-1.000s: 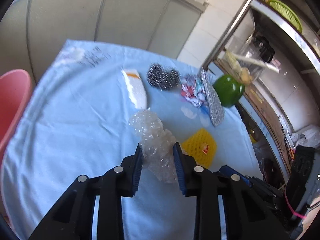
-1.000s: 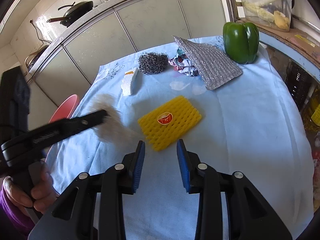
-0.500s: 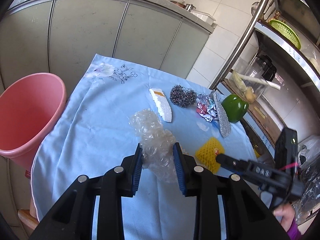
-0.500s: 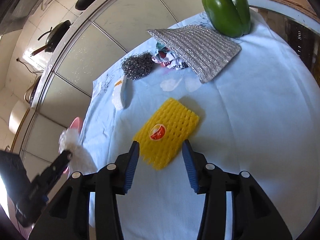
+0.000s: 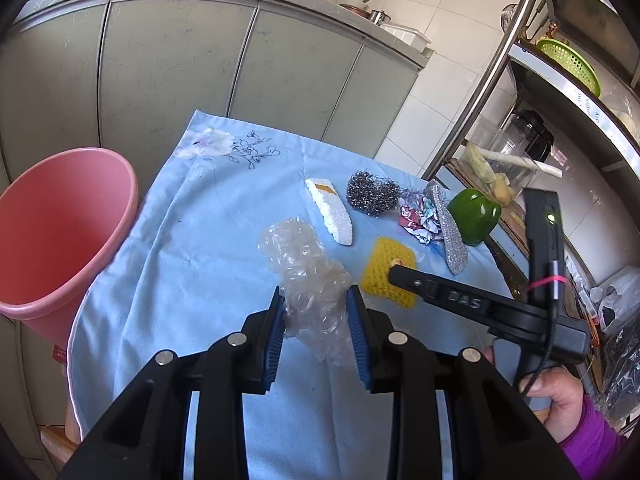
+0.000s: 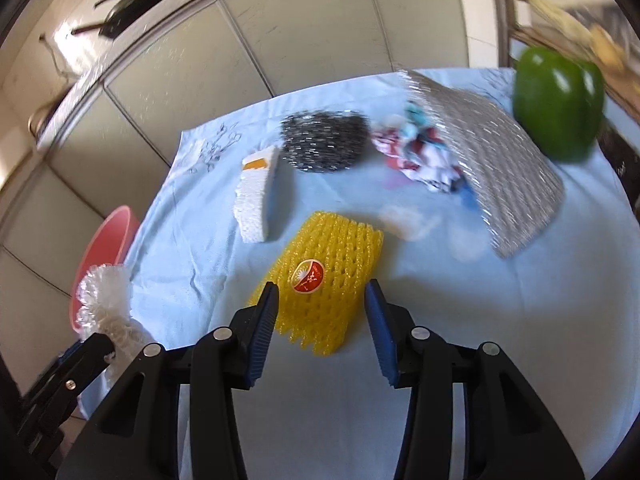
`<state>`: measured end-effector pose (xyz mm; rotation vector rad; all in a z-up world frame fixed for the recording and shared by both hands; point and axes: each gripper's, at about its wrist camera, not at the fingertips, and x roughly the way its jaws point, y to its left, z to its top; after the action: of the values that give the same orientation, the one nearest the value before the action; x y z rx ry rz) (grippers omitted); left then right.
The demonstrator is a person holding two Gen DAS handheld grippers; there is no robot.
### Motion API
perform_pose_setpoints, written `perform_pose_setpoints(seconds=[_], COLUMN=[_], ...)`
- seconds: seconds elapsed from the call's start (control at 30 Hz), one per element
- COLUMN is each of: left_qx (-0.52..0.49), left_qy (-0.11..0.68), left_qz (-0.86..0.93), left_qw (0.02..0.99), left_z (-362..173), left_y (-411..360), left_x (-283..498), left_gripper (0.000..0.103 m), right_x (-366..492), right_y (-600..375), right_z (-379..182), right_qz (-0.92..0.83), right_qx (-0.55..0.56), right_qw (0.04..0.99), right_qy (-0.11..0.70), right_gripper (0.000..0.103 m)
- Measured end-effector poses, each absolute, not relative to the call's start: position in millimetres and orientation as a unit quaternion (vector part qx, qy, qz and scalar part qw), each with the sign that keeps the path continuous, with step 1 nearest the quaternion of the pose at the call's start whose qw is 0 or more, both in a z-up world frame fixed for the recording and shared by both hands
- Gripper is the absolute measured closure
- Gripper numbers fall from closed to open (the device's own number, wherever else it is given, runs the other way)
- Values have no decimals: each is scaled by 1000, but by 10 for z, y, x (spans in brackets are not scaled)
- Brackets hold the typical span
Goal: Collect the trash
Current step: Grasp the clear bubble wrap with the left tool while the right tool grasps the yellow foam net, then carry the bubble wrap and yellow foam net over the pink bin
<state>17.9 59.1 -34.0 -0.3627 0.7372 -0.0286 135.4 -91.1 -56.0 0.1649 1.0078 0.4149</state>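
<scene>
My left gripper [image 5: 316,316] is shut on a clear wad of bubble wrap [image 5: 308,276], held above the blue tablecloth [image 5: 180,260]. In the right wrist view that wad [image 6: 104,300] hangs at the lower left, in front of the pink bucket [image 6: 104,248]. My right gripper [image 6: 320,292] is open over a yellow foam net [image 6: 320,276] with a red sticker. The net's near end shows between the blue pads, which do not touch it. From the left wrist view, the right gripper's tip [image 5: 394,270] sits over the net [image 5: 386,268].
The pink bucket [image 5: 60,240] stands off the table's left edge. Farther back lie a white foam piece [image 6: 258,196], steel wool [image 6: 324,144], a crumpled wrapper [image 6: 420,156], a silver pad [image 6: 500,172] and a green pepper [image 6: 560,100]. A metal rack [image 5: 500,60] stands at the right.
My right gripper has moved forward onto the yellow net and its jaws have widened. My left gripper drew back with the bubble wrap, bringing the bucket into fuller view.
</scene>
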Motion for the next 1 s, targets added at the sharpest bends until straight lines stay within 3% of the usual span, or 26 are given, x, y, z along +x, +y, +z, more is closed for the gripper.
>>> perform_pose_setpoints(seconds=[0.27,0.4,0.47,1.0], left_qx=[-185,-189,-191,-185], left_qy=[359,359,357,294], left_qz=[-8,-8,-8,33], left_qw=[915,914,914,937], left_z=[-399,-411,-402,-98], left_y=[709,736,749,1073], left_x=[211,215,205,-142], left_gripper=[73,73,73,73], right_x=[1394,1381,1349,865], right_y=[-769,-821,-859,-558], right_z=[-602,-573,-545,124], right_qz=[188,190,191,262], right_qx=[35,44,49,25], right_qw=[867,869,869,894], right_qy=[460,455,453,364], right_gripper=[60,87,92,93])
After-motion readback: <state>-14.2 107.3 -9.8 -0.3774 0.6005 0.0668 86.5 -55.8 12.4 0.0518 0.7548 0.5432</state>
